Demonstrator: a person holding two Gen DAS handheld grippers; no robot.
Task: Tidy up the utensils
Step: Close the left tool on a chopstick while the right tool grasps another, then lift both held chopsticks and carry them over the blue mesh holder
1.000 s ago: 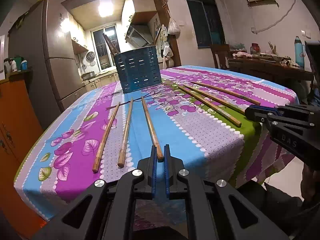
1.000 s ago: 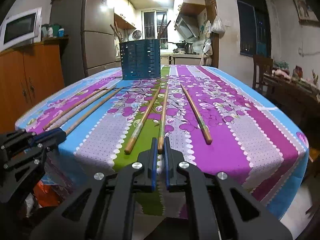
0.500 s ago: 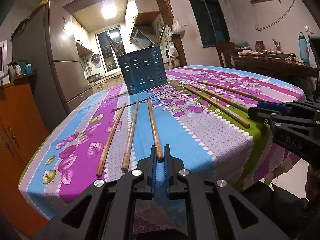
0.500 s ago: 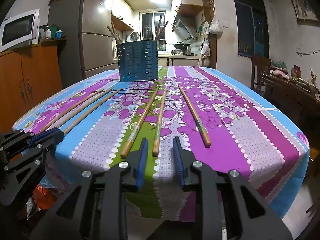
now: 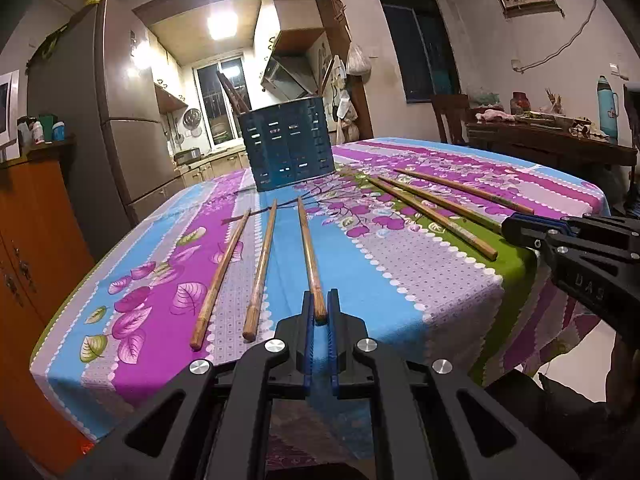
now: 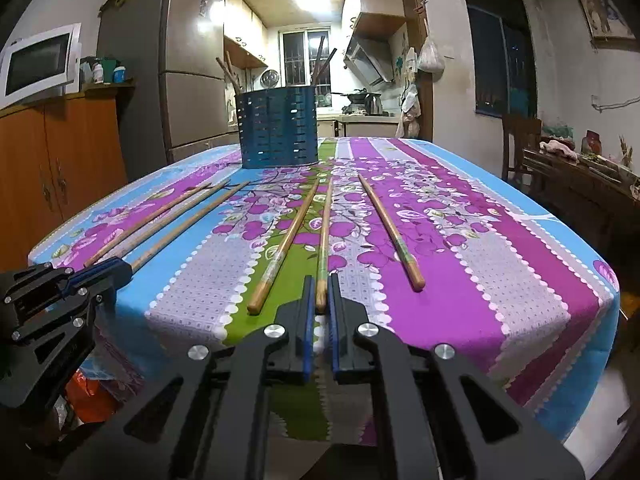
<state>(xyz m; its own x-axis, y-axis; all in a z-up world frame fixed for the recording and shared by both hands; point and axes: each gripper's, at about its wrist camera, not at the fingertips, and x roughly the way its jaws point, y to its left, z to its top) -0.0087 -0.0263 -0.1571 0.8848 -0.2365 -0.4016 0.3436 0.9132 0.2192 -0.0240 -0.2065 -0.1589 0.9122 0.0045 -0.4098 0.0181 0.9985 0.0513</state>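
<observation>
Six wooden chopsticks lie on the flowered tablecloth in two groups of three. A blue slotted utensil holder (image 5: pixel 286 144) stands at the far end and also shows in the right wrist view (image 6: pixel 277 128), with a few sticks in it. My left gripper (image 5: pixel 319 308) is shut on the near end of the rightmost chopstick of the left group (image 5: pixel 309 252). My right gripper (image 6: pixel 320 294) is shut on the near end of the middle chopstick of the right group (image 6: pixel 325 236). Both sticks still rest on the cloth.
The table (image 6: pixel 500 264) drops off just in front of both grippers. An orange cabinet (image 5: pixel 28 232) and a fridge (image 5: pixel 120 128) stand to the left. A dark wooden side table (image 5: pixel 552 140) with clutter and a chair stand to the right.
The right gripper opened half a second ago, moved onto the middle chopstick's end and has shut on it. The left gripper stays shut on its chopstick.
</observation>
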